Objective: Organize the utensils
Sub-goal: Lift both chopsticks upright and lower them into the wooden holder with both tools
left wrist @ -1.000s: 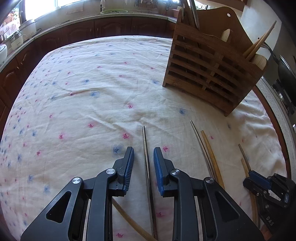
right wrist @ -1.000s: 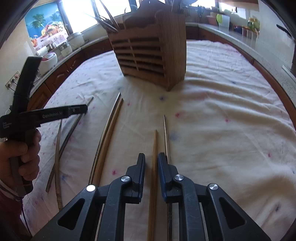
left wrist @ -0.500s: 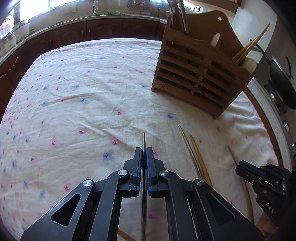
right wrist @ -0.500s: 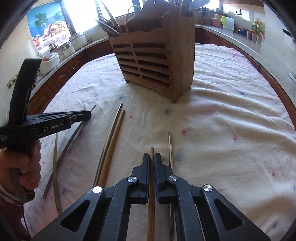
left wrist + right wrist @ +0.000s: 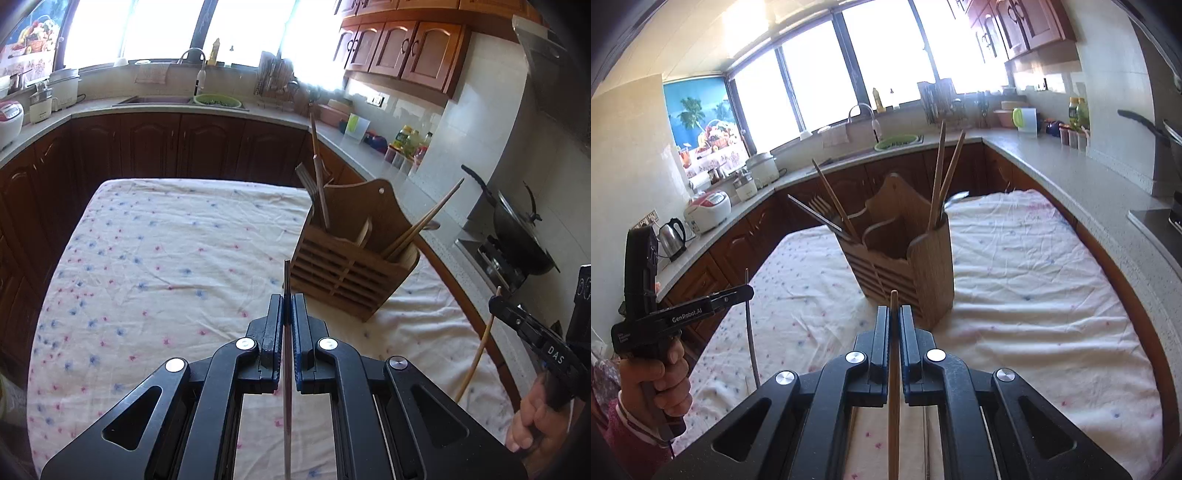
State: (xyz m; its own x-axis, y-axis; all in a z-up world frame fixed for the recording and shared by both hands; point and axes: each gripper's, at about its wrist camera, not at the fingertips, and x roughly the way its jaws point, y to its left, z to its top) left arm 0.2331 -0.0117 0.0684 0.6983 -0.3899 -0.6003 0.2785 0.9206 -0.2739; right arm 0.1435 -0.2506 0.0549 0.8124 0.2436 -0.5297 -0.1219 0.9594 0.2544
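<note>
My left gripper (image 5: 287, 301) is shut on a thin metal chopstick (image 5: 287, 280), held above the flowered tablecloth (image 5: 155, 258). My right gripper (image 5: 894, 312) is shut on a wooden chopstick (image 5: 894, 302), also lifted off the cloth. Ahead of both stands the slatted wooden utensil holder (image 5: 351, 273) (image 5: 916, 266), with chopsticks and a fork leaning in its compartments. In the left wrist view the right gripper (image 5: 496, 301) shows at the right edge with its wooden chopstick (image 5: 476, 358). The right wrist view has the left gripper (image 5: 748, 291) at the left with the metal chopstick (image 5: 751, 343).
Dark wood cabinets and a grey counter (image 5: 1071, 173) wrap around the table. A wok (image 5: 517, 229) sits on the stove at right. Rice cookers and a kettle (image 5: 672, 232) stand on the left counter. A hand (image 5: 661, 376) grips the left tool.
Both grippers closed on their chopsticks and rose off the cloth, tilting up so the kitchen windows and cabinets came into view. The other chopsticks on the cloth dropped out of sight.
</note>
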